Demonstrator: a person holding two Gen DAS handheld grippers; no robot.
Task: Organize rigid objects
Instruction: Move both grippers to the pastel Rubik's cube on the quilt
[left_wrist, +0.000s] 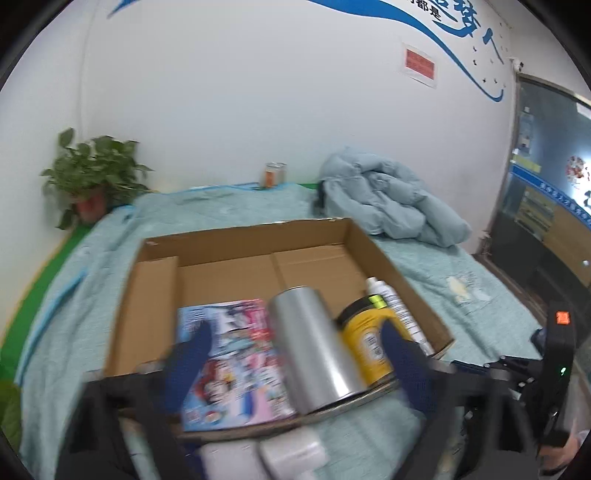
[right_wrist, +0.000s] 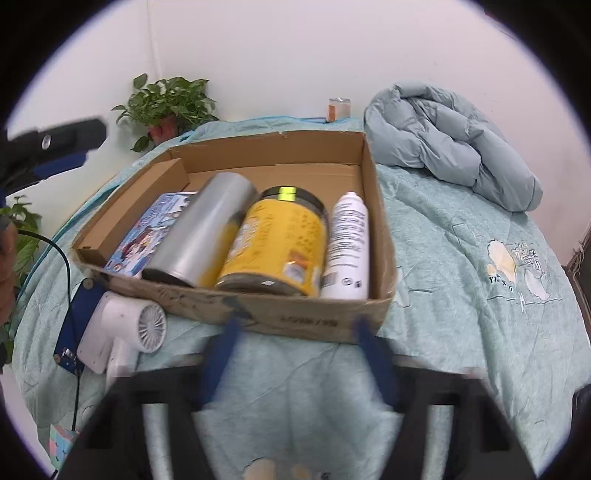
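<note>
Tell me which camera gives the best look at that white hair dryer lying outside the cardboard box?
The right wrist view. There the white hair dryer lies whole on the bedspread beside the cardboard box, its round grille facing the camera. In the left wrist view only blurred white shapes appear at the bottom edge, likely the same dryer, though too smeared to be sure.

one box, three cans, one book

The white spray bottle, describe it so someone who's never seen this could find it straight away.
On the bed sits an open cardboard box. The white spray bottle lies inside against its right wall, beside the yellow jar. It is the slimmest item, white with black print.
</note>
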